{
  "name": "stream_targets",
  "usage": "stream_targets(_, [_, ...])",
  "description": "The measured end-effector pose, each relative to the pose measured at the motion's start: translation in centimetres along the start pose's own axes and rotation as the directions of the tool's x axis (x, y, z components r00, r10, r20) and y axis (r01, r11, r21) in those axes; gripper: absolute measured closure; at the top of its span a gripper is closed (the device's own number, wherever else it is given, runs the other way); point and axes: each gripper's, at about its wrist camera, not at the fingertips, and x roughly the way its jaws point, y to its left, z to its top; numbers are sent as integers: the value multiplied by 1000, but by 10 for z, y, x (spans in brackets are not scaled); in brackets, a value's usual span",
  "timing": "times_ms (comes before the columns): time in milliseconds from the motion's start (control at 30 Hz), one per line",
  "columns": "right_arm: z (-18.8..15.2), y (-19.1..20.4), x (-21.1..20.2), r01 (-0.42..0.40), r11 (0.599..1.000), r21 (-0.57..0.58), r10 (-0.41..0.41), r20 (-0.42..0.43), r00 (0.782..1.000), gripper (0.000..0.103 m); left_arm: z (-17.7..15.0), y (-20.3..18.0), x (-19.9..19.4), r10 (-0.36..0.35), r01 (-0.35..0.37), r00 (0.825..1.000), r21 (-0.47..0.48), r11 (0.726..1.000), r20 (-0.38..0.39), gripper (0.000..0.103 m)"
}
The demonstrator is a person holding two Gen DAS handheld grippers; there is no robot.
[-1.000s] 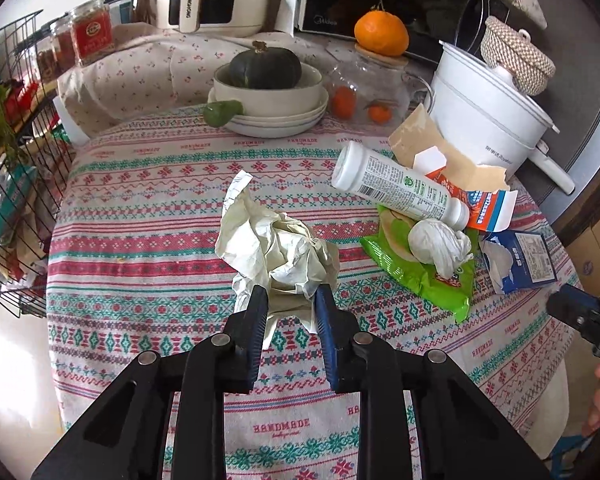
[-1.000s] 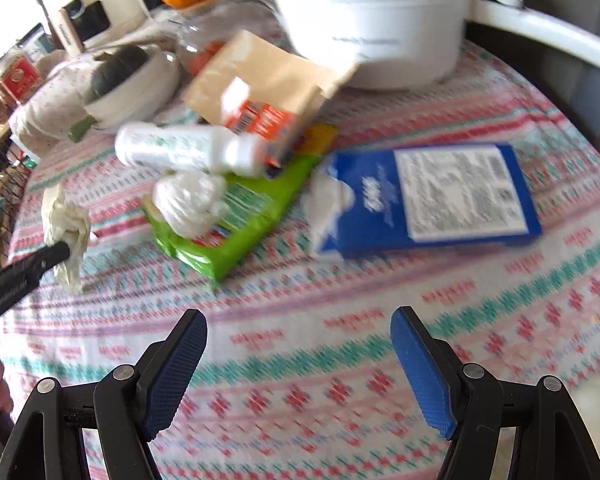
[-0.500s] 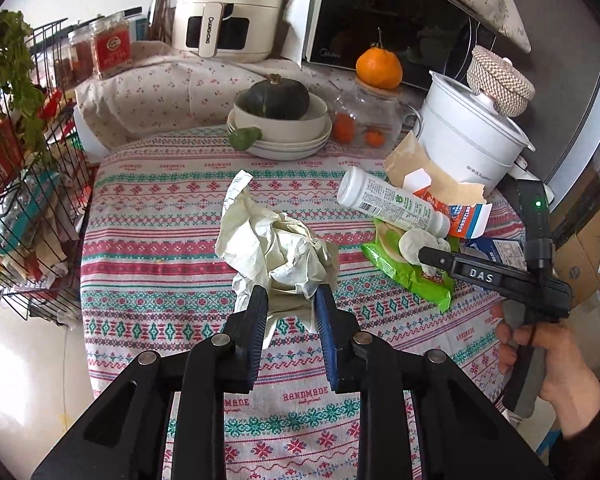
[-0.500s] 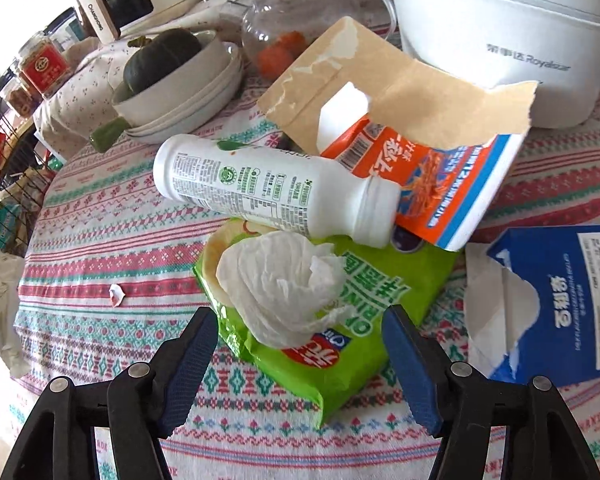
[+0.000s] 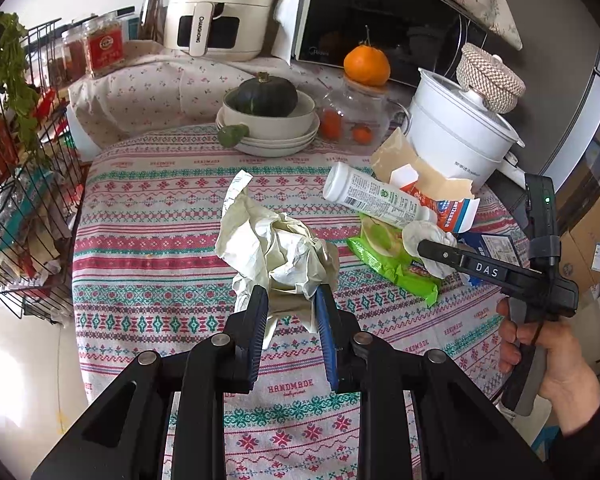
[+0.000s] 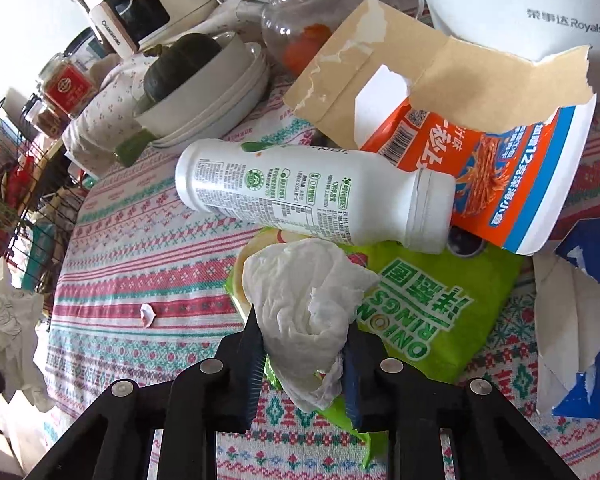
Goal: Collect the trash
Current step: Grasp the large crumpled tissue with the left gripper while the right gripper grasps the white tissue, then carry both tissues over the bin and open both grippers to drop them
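table (image 5: 148,216) | patterned cloth | bottle (image 6: 312,196), green packet (image 6: 440,320), bowls (image 5: 268,136)

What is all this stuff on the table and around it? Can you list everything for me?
crumpled paper: one, cream, between the left fingers
tissue wad: one, white, on the green bag, between the right fingers
snack bag: one, green, under the tissue
bottle: one, white, lying on its side
torn packet: one, orange and blue, behind the bottle
blue carton: one, torn, right edge
paper scrap: one, white and red, on the tablecloth
squash: one, dark green, in stacked white bowls
orange: one, atop a glass jar
white pot: one, right rear
air fryer: one, cream, rear
left gripper: shut on paper
right gripper: just closed on tissue
hand: holding right gripper
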Motion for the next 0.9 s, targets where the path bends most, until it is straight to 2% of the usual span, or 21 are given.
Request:
stream_targets(367, [-21,-16,-97,66,997,-32,-65,33,997,74,-12,-53,-21,-54,52,998,110,993,13,77])
stream_targets(500, [-37,-28,-133,135,990,-48,-134,22,991,74,-20,-80,-32,-88,84,996,166,983,16,77])
stream_targets(667, [-63,-55,-173,195,981,7,-195,-14,981,74,-31,-114,-40,-149,147,989,203,968,-5,77])
stream_targets(900, [-109,-97,-224,227,969,96,-225,-22,974,74,-54,-173,-43,-230,235,972,277,932,-51,77])
